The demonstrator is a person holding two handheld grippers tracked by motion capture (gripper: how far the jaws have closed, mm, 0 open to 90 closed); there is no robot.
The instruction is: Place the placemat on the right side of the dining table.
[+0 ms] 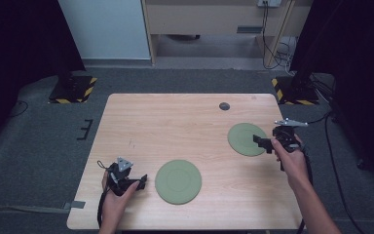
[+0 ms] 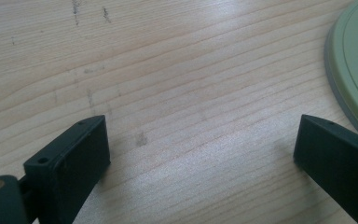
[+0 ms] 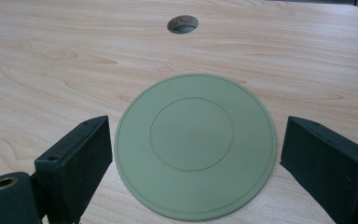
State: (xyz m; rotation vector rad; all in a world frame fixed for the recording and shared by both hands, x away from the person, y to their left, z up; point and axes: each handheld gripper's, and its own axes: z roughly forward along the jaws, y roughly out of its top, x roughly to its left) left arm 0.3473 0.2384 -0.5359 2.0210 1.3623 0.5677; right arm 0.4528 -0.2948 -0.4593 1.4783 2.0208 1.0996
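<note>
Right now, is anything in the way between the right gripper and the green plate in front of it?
Nothing visible is. The right gripper is open, its fingers standing either side of the green plate, with bare wooden table around it.

1. Left gripper (image 1: 139, 181): at about 7 o'clock in the high view, held low, jaws pointing toward 3 o'clock.
2. Left jaws: wide apart in the left gripper view (image 2: 200, 149), nothing between them.
3. Left hand (image 1: 117, 192): wraps the gripper body from below, forearm entering from 6 o'clock; grey plate on top.
4. Right gripper (image 1: 259, 142): at about 3 o'clock, jaws pointing toward 9 o'clock.
5. Right jaws: spread wide in the right gripper view (image 3: 193, 149), gripping nothing.
6. Right hand (image 1: 289, 156): grips the body from behind, forearm running in from 5 o'clock; cable trails down along the wrist.
</note>
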